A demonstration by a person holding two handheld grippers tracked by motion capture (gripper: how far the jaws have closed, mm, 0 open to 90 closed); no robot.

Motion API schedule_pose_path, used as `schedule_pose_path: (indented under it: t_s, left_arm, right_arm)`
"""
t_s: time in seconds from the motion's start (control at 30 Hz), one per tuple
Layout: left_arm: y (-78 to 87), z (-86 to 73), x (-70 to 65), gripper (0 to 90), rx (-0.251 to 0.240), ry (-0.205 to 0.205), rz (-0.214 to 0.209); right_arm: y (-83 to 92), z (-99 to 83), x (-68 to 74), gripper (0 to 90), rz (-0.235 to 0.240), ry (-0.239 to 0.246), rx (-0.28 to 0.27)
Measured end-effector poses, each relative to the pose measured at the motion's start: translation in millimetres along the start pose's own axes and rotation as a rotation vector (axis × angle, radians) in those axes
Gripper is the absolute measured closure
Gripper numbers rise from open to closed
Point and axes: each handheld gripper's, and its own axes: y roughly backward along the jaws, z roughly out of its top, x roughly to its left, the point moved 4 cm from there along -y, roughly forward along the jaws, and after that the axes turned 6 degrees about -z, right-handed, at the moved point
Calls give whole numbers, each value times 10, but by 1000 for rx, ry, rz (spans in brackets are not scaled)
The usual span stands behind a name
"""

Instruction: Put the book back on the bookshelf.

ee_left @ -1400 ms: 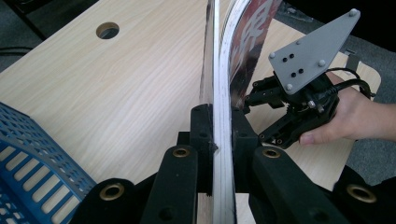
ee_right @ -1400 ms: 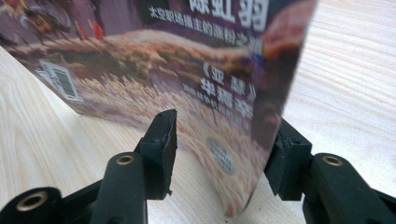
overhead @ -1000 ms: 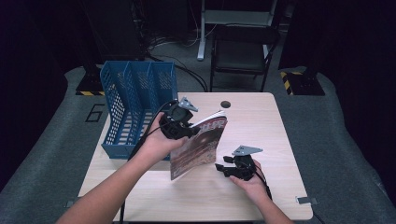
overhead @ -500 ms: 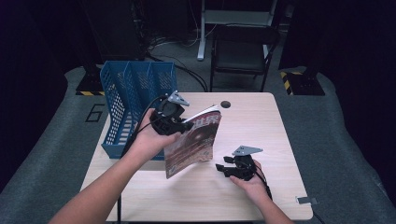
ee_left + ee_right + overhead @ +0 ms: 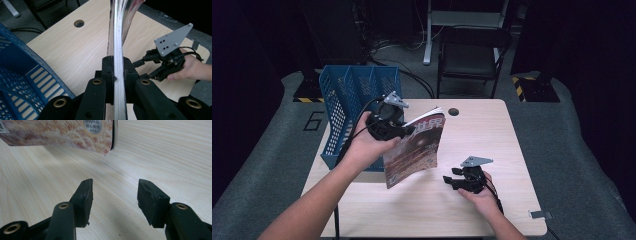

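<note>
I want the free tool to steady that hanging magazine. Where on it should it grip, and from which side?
Probably the lower free corner of the magazine, approached from the person's right. The left tool is shut on its upper edge, so it hangs off the table with that corner nearest the open right tool. The thin edge should slip between open jaws.

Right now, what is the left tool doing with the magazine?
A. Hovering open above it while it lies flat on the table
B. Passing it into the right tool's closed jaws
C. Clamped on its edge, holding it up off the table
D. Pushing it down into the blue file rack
C: the left tool is shut on the magazine, which hangs clear above the table, while the right tool sits open and empty.
</note>
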Motion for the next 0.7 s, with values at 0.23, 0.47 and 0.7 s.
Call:
schedule_pose_path:
  t_s: [0.23,0.47,0.7]
  left_arm:
    - [101,48,17,836,-36,15,3]
    - [161,91,22,836,-43,16,7]
    - [230,138,48,836,-57,27,17]
  right_arm:
    - [-1,-2,3,464,5,-2,3]
    - [2,-5,9,464,14,1,9]
    - [1,-8,8,464,14,-1,11]
